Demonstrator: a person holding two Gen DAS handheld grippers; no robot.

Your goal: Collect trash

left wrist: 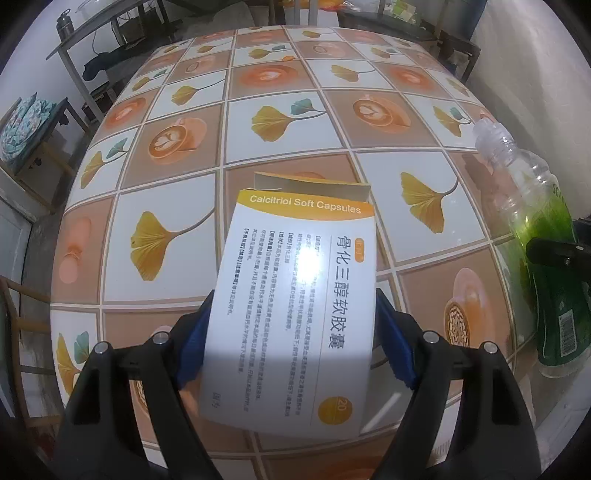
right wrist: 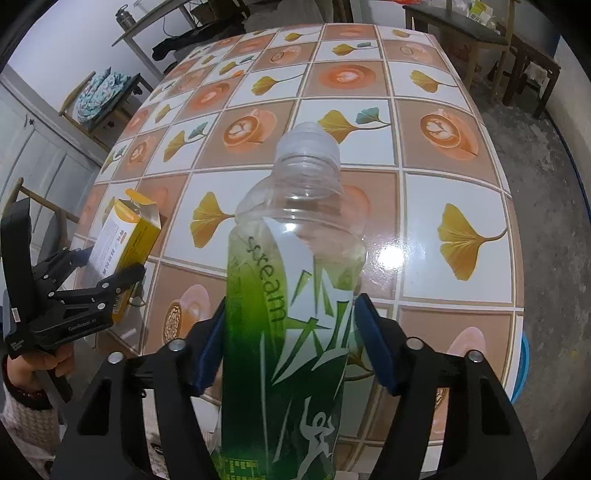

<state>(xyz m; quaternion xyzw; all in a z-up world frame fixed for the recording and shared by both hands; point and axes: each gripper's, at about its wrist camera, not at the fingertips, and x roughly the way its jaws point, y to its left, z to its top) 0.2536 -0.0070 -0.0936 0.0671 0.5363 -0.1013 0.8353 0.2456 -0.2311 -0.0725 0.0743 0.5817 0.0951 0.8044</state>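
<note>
My left gripper (left wrist: 291,339) is shut on a white and yellow medicine box (left wrist: 295,295) labelled Calcitriol Soft Capsules, its far flap open, held above the tiled table (left wrist: 295,110). My right gripper (right wrist: 291,339) is shut on an empty clear plastic bottle (right wrist: 295,295) with a green label, its open neck pointing away. The bottle also shows at the right edge of the left wrist view (left wrist: 535,229). The box (right wrist: 125,240) and the left gripper (right wrist: 92,280) show at the left of the right wrist view.
The table (right wrist: 443,147) has a glossy cloth of leaf and coffee-cup squares. Chairs with a folded cloth (left wrist: 26,125) stand to the left. A metal shelf (left wrist: 110,29) and dark benches (right wrist: 480,33) stand beyond the far edge. A blue rim (right wrist: 522,362) shows below the table's right corner.
</note>
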